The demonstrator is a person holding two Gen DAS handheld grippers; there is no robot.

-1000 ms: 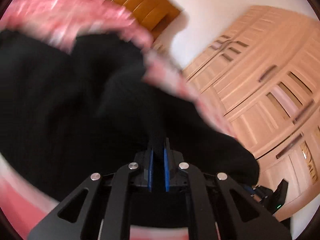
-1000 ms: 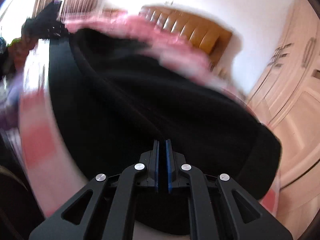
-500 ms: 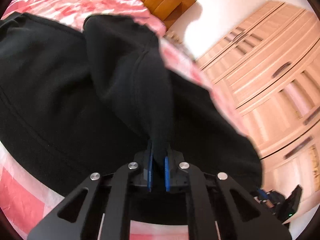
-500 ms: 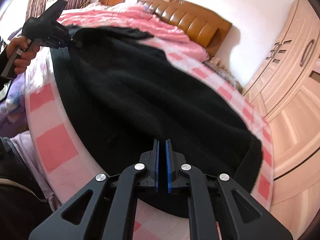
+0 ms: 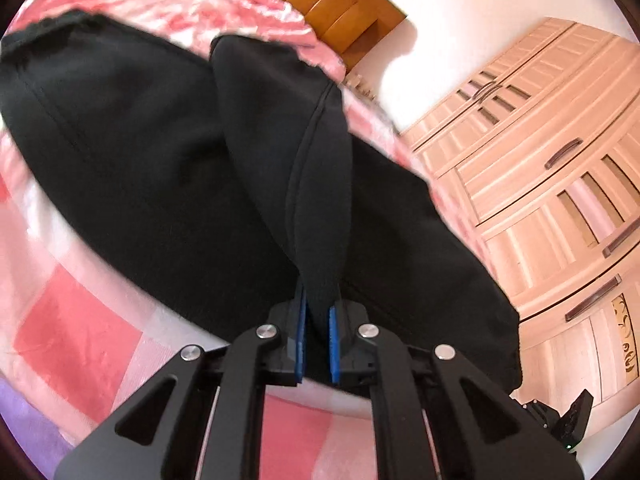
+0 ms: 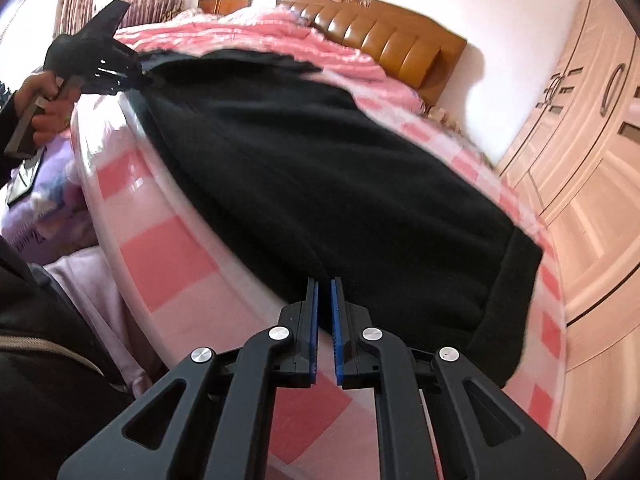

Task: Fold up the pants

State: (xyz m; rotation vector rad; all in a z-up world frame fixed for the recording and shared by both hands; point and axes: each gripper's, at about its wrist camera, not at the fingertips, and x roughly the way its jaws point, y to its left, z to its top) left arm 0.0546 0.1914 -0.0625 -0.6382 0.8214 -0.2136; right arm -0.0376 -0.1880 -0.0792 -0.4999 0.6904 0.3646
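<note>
Black fleece pants (image 5: 160,152) on pink checked bed (image 6: 160,264); both grippers pinch fabric.
Left gripper (image 5: 318,320) narrow on seam fold, right gripper (image 6: 325,312) narrow on near-edge hem: thick cloth may slip, skewing the fold.

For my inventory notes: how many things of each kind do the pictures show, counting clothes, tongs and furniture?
Black pants: 1
Tongs: 2, left tongs and right tongs
Bed: 1
Wardrobe: 1
Total: 5
</note>
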